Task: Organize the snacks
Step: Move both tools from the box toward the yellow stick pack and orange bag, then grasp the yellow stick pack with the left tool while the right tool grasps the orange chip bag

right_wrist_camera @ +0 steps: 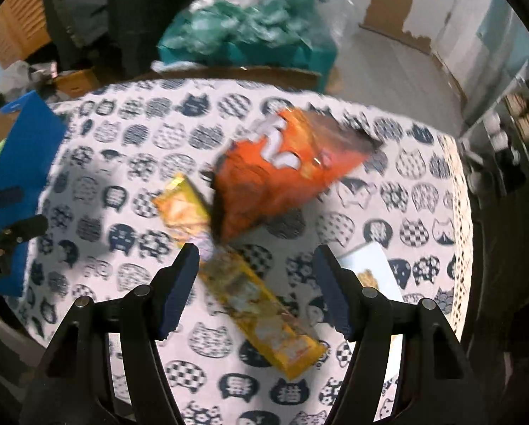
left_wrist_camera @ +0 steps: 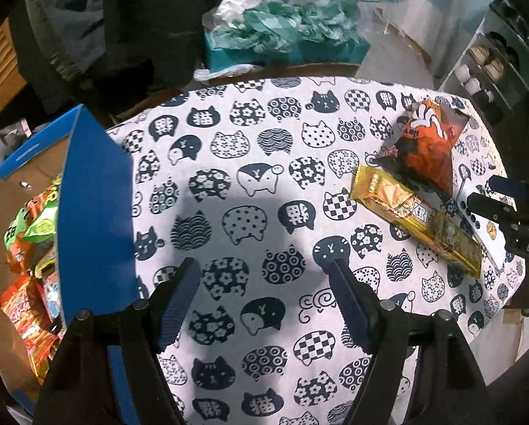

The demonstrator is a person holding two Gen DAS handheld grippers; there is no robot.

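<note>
A long yellow wafer pack (left_wrist_camera: 416, 217) and an orange snack bag (left_wrist_camera: 429, 145) lie on the cat-print table cloth (left_wrist_camera: 264, 177) at the right. A blue-sided cardboard box (left_wrist_camera: 94, 191) at the left holds several snack packs (left_wrist_camera: 30, 248). My left gripper (left_wrist_camera: 264, 276) is open and empty above the cloth's middle. My right gripper (right_wrist_camera: 255, 265) is open and empty, right above the yellow wafer pack (right_wrist_camera: 261, 311), with the orange bag (right_wrist_camera: 282, 173) just beyond. The right gripper also shows at the right edge of the left wrist view (left_wrist_camera: 484, 194).
A white card (right_wrist_camera: 374, 269) lies by the right fingers. The blue box (right_wrist_camera: 20, 177) and the left gripper (right_wrist_camera: 13, 209) show at the left. Teal bags (left_wrist_camera: 285, 32) on a carton stand behind the table. Shelves (left_wrist_camera: 491, 67) stand at the right.
</note>
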